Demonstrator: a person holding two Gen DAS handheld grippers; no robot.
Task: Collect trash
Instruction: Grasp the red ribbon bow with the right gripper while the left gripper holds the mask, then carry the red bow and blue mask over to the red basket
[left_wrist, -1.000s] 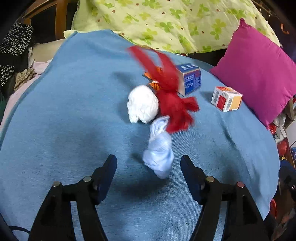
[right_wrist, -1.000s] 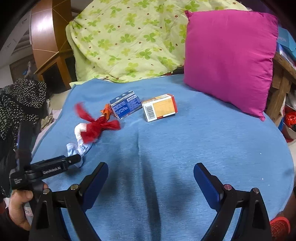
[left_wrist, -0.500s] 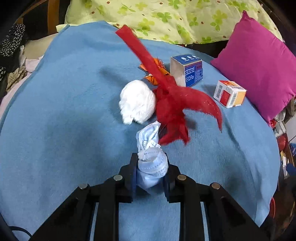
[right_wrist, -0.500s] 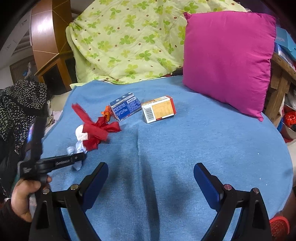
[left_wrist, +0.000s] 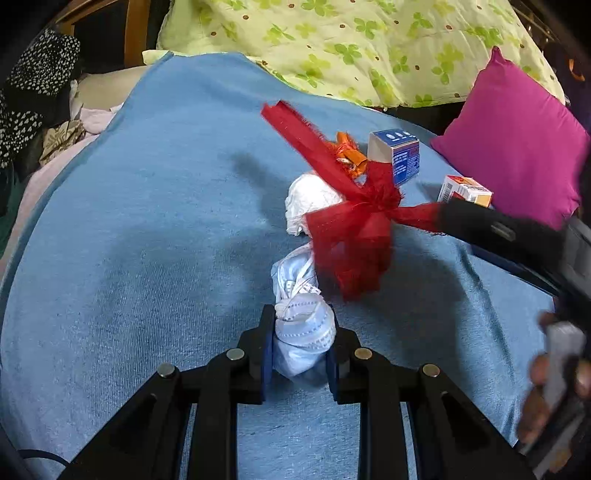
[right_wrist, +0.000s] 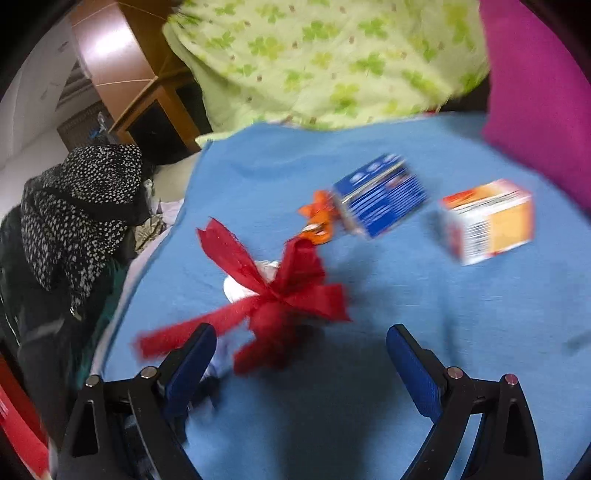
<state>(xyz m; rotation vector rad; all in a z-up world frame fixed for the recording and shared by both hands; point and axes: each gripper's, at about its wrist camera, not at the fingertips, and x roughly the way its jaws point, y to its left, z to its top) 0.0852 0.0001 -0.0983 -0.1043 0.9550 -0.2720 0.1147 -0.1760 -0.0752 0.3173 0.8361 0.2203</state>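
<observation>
Left wrist view: left gripper (left_wrist: 300, 345) jaws, apart a second ago, now clenched on crumpled blue mask (left_wrist: 303, 332) on blue blanket (left_wrist: 147, 221); open blanket leftward.
Right wrist view: right gripper (right_wrist: 301, 363) jaws spread, empty, newly over red ribbon (right_wrist: 280, 295); blanket edge left.

Home bedroom. Bed spread with a blue blanket (left_wrist: 147, 229); clover-print green quilt (left_wrist: 362, 40) heaped at its far end, magenta cushion (left_wrist: 513, 140) beside the quilt. Spotted black garment (right_wrist: 81, 206) piled off the blanket's edge, wooden furniture (right_wrist: 147, 99) behind it.
</observation>
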